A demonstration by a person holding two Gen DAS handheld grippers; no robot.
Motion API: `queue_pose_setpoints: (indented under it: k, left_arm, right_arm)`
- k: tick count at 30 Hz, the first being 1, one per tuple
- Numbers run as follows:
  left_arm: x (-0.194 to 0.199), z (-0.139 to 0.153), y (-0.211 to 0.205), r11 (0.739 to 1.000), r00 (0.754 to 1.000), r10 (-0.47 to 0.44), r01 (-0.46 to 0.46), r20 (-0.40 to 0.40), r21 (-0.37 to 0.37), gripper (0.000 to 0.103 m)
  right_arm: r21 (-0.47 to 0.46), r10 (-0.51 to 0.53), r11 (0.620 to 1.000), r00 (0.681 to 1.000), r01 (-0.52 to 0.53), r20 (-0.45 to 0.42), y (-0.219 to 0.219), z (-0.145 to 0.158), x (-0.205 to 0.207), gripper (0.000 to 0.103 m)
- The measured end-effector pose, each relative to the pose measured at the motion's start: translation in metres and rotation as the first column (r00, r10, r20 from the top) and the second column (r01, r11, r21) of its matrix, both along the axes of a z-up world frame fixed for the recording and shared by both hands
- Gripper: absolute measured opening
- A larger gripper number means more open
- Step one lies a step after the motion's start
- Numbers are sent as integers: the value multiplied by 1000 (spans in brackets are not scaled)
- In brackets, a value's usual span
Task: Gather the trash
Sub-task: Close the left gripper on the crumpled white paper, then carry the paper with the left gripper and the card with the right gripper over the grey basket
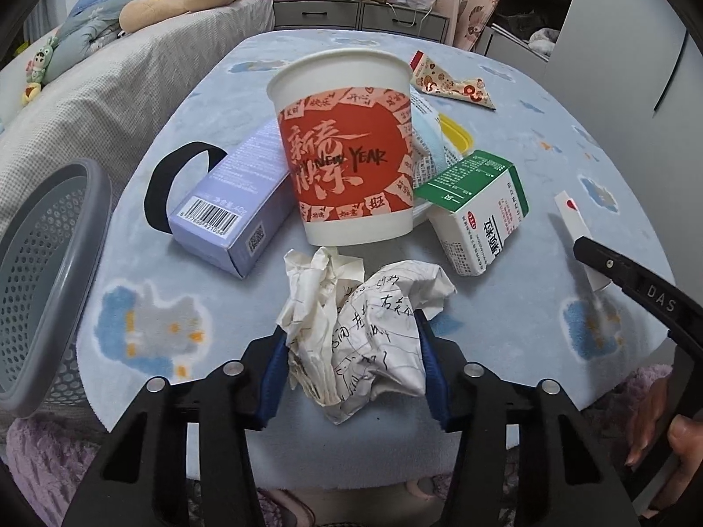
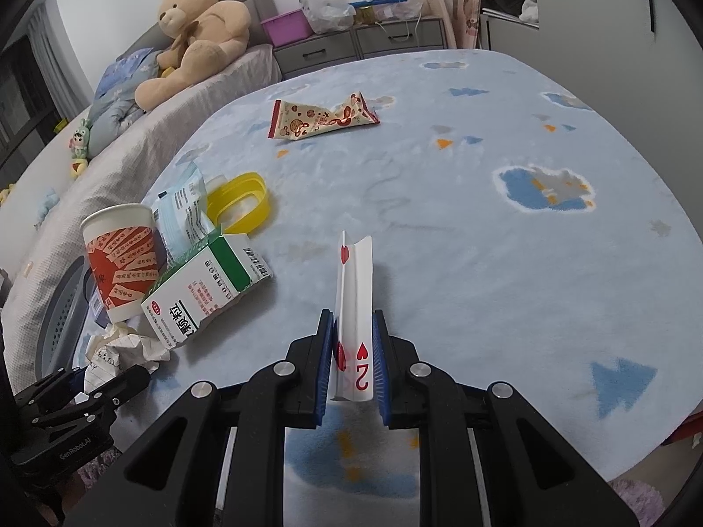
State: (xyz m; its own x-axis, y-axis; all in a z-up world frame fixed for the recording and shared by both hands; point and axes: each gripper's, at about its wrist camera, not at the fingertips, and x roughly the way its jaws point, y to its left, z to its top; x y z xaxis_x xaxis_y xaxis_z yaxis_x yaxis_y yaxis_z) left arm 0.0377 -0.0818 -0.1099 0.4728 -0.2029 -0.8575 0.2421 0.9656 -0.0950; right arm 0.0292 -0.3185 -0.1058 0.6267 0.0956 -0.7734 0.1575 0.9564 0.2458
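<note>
Closest in on the left wrist view, the left tool (image 1: 351, 364) has its blue pads either side of the crumpled ball of white handwritten paper (image 1: 360, 329), and they look pressed into its flanks, so I'd call that clamped on it. The ball sits on the near edge of the pale blue carpet (image 2: 483, 219) with cloud patterns. It's featherlight and squashy, so a squeeze across the fattest part should hold, though loose flaps could tear.

The right tool (image 2: 353, 364) is closed on a folded white playing card with red hearts (image 2: 356, 307), held upright at its lower end. Thin, springy and slick, so gripping low near the fold seems sensible.

A bit further out: a white and green cardboard medicine box (image 1: 479, 215), a white paper cup with a red printed band (image 1: 347, 149) and a lilac cardboard box (image 1: 233, 202), all bunched together. Light stuff, and the cup would crush easily.

Off to the left is a grey perforated plastic basket (image 1: 48, 272), probably the bin. Farthest away lies a flattened printed snack wrapper (image 2: 320, 120).
</note>
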Motion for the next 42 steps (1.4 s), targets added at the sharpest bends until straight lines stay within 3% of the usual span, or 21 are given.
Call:
queue_pose_setpoints:
  k: [10, 16, 21, 25, 32, 34, 38, 42]
  left_arm:
    - [-24, 33, 36, 999, 996, 23, -20, 90, -39, 49]
    - [-27, 58, 82, 994, 981, 102, -94, 162, -62, 49]
    - [-24, 71, 134, 979, 958, 204, -195, 202, -65, 49]
    - [-20, 75, 174, 962, 936, 272, -272, 222, -27, 49]
    - [-7, 67, 235, 921, 902, 374, -388, 215, 29, 49]
    - [-2, 63, 248, 911, 895, 396, -411, 204, 35, 49]
    - [2, 56, 263, 901, 888, 419, -432, 191, 31, 49]
    - [7, 48, 267, 899, 887, 427, -437, 176, 19, 49]
  right_arm:
    - [-10, 17, 1000, 1000, -17, 7, 26, 18, -19, 18]
    - [-17, 86, 996, 995, -85, 56, 66, 49, -22, 18]
    - [-33, 205, 979, 971, -203, 125, 120, 80, -13, 19]
    - [-23, 319, 947, 933, -320, 166, 169, 94, 3, 19]
    - [-3, 513, 855, 844, -519, 158, 265, 82, 40, 20]
    - [-16, 534, 843, 831, -538, 153, 279, 79, 48, 20]
    - [-22, 538, 842, 835, -539, 118, 280, 73, 47, 20]
    - [-41, 500, 866, 864, -498, 58, 261, 62, 35, 20]
